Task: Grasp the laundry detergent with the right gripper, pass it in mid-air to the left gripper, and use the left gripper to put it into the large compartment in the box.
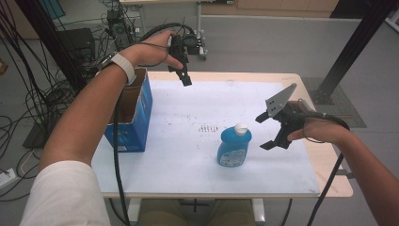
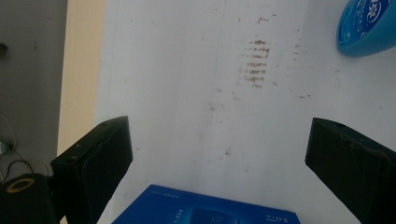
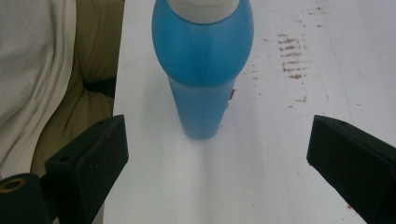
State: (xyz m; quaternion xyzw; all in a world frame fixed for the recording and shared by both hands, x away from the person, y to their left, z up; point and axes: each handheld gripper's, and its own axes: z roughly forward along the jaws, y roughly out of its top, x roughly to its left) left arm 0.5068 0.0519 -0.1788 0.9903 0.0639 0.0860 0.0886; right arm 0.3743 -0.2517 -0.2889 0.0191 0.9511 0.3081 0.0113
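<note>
— Where's the bottle [image 1: 234, 146]?
— Lower centre, upright on the tabletop [image 1: 188, 169]; its cap is cut off in the right gripper view.
— Grippers?
— Right gripper [image 1: 266, 131] wide, just beside it. Left gripper [image 1: 184, 76] wide, upper centre.

Blue bottle [image 1: 234, 147] upright on the white table [image 1: 188, 174], white cap on. Your right gripper [image 1: 268, 132] sits at its 3 o'clock — jaws spread, not touching. Your left gripper [image 1: 184, 77] is raised at 11 o'clock, beyond the blue box [image 1: 136, 120].
</note>
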